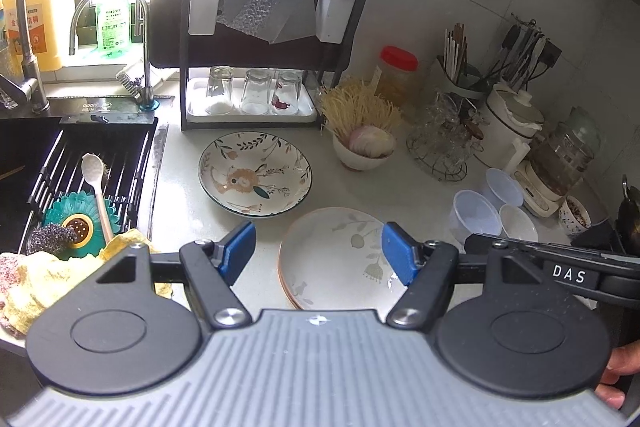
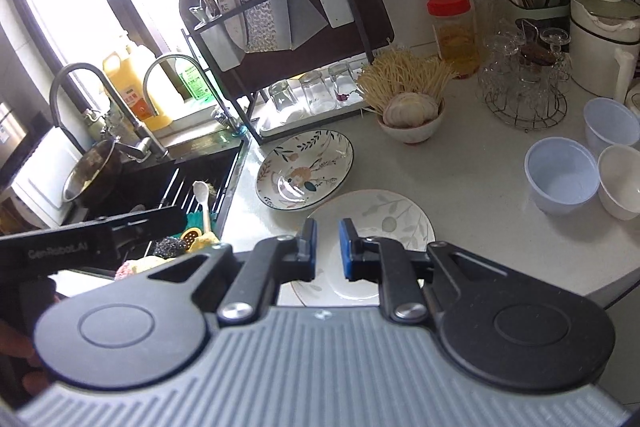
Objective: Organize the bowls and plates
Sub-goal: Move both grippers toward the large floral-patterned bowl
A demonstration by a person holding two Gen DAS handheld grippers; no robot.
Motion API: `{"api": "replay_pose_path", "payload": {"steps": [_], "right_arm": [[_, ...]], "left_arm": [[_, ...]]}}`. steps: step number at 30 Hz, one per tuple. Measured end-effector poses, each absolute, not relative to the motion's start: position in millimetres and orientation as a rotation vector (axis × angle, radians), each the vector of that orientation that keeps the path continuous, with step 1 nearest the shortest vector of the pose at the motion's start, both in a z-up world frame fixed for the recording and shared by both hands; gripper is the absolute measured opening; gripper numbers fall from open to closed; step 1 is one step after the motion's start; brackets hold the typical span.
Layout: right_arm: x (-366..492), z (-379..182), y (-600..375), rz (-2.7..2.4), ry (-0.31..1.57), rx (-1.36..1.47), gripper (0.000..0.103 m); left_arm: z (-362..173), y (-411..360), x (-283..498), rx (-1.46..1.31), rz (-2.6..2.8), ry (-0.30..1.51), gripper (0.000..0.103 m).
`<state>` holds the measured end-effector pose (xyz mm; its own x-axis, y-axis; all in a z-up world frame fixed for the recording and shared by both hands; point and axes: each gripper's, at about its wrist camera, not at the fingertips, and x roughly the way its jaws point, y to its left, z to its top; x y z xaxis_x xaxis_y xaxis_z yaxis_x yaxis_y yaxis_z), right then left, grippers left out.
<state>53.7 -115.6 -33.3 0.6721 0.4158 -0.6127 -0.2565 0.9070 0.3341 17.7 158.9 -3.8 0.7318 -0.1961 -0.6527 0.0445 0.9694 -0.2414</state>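
Only the right view shows the sink's steel pot (image 2: 94,169); left hand-held gripper (image 1: 319,251) gapes, right hand-held gripper (image 2: 328,247) nearly closed, empty.

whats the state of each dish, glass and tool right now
left tool: open, holding nothing
right tool: narrow gap, holding nothing
floral bowl: upright, empty, on counter
pale plate: flat on counter, nearest the tools
glasses: three, upside down on rack tray
blue cup: upright, empty
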Motion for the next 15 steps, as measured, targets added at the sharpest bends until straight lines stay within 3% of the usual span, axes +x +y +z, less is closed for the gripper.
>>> {"api": "replay_pose_path", "payload": {"steps": [15], "right_arm": [[67,-37,-154,0.449,0.746,0.202,0.016]], "left_arm": [[-20,107,13,-0.257,-0.039,0.757,0.074]]}}
